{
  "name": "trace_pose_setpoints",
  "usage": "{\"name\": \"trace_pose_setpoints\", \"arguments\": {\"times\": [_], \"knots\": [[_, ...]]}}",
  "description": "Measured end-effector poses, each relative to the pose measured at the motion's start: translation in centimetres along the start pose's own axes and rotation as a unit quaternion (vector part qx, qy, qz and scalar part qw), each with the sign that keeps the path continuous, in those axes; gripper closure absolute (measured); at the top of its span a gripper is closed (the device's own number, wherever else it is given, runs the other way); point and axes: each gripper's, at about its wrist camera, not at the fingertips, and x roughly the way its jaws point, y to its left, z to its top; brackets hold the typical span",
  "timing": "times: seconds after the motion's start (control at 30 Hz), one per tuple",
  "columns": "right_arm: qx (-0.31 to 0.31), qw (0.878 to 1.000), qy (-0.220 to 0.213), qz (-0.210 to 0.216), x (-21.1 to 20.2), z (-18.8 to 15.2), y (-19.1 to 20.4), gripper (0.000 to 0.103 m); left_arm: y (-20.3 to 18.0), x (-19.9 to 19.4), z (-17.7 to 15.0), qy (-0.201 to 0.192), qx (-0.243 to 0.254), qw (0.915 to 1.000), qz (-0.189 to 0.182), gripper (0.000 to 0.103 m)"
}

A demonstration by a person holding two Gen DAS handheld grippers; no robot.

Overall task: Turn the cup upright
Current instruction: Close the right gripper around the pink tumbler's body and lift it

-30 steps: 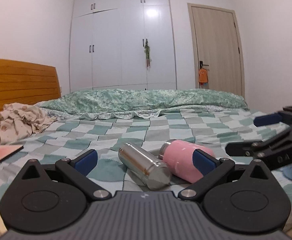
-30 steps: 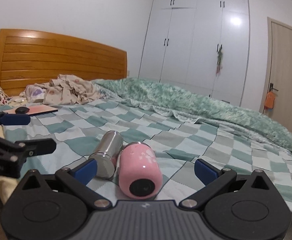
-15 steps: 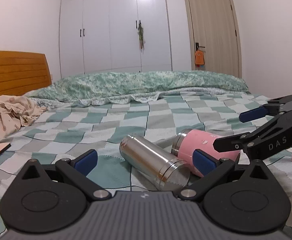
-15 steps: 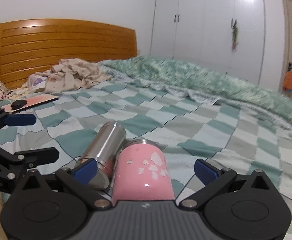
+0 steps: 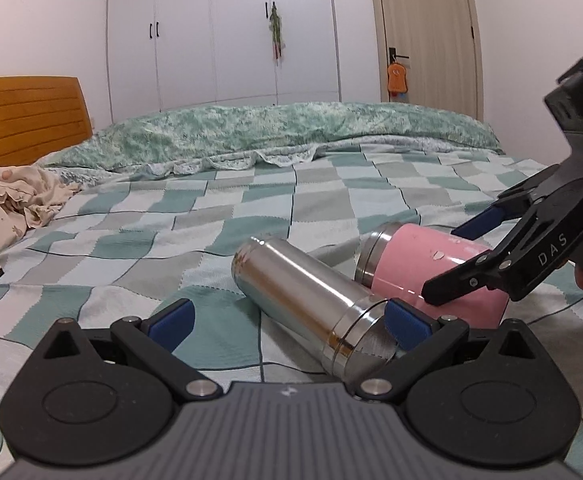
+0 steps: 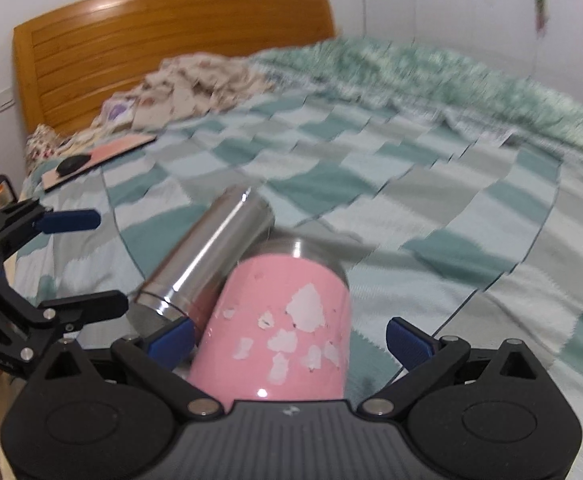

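Observation:
A pink cup [image 6: 283,332] with chipped paint lies on its side on the checkered bedspread [image 6: 431,184], touching a steel cup [image 6: 207,256] that also lies on its side. My right gripper [image 6: 287,336] is open, its jaws standing either side of the pink cup's body. In the left wrist view the steel cup [image 5: 311,304] lies between the jaws of my open left gripper [image 5: 287,320], its near end by the right pad [image 5: 407,322]. The pink cup [image 5: 423,272] lies to the right with the right gripper [image 5: 467,260] around it.
A wooden headboard [image 6: 163,40] stands at the far left. Crumpled cloth [image 6: 195,80] and a pink pad with a black mouse [image 6: 71,164] lie near it. A green quilt [image 5: 283,136] runs along the bed's far side. White wardrobe [image 5: 219,32] and door [image 5: 427,32] stand behind.
Both grippers have moved forward and lower toward the cups. The right gripper's jaws now straddle the pink cup. The steel cup's end has come between the left gripper's jaws.

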Motion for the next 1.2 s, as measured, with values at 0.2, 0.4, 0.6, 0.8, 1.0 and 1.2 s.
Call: {"name": "trace_pose_setpoints", "arguments": {"times": [0.2,0.4,0.6,0.8,1.0,1.2], "knots": [[0.024,0.997,0.046,0.049,1.6,0.2,-1.2,0.004,-0.6,1.0,-0.1,0.011,0.02,0.9997,-0.011,0.0],[0.051,0.993,0.051,0.092,2.8,-0.2,-1.9,0.014,-1.0,1.9,-0.2,0.017,0.027,0.9993,-0.019,0.0],[0.089,0.992,0.033,0.08,1.9,-1.2,-2.0,0.016,-1.0,2.0,-0.1,0.024,0.025,0.9992,-0.02,0.0],[0.107,0.992,0.019,0.061,-0.5,-1.6,-0.9,0.017,-1.1,-0.1,0.5,0.015,0.015,0.9996,-0.017,0.0],[0.144,0.989,-0.025,0.035,-5.3,-2.4,0.6,0.017,-1.7,-3.8,1.6,-0.004,0.011,0.9997,-0.023,0.0],[0.183,0.981,-0.063,-0.008,-11.2,-5.7,3.7,0.017,-3.4,-8.6,1.9,-0.02,0.008,0.9985,-0.05,0.0]]}}
